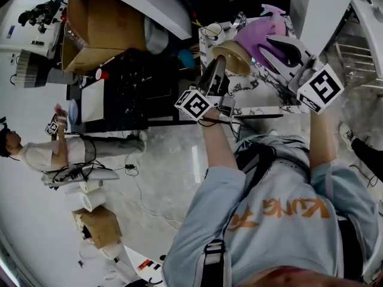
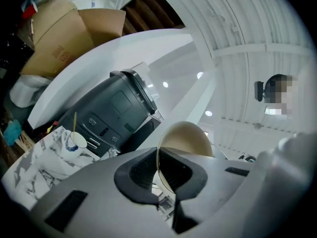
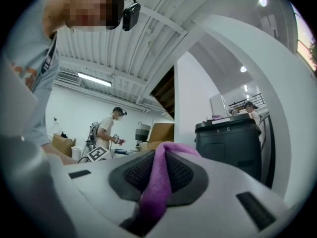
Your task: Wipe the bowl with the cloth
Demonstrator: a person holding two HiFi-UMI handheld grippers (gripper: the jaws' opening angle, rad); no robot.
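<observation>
The left gripper (image 2: 158,168) is clamped tight on the rim of the tan bowl (image 2: 185,138), holding it on edge above the marble table (image 1: 263,109). The right gripper (image 3: 156,180) is pinching the purple cloth (image 3: 166,152), which sits bunched just beside the bowl.

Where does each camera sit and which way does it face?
Head view: on the head, steeply down; torso, forearms, left gripper, right gripper.
Left gripper view: on that gripper, tilted upward; jaws shut on bowl.
Right gripper view: on that gripper, across the room; jaws shut on cloth.
Shared: head view also shows bowl, cloth.
</observation>
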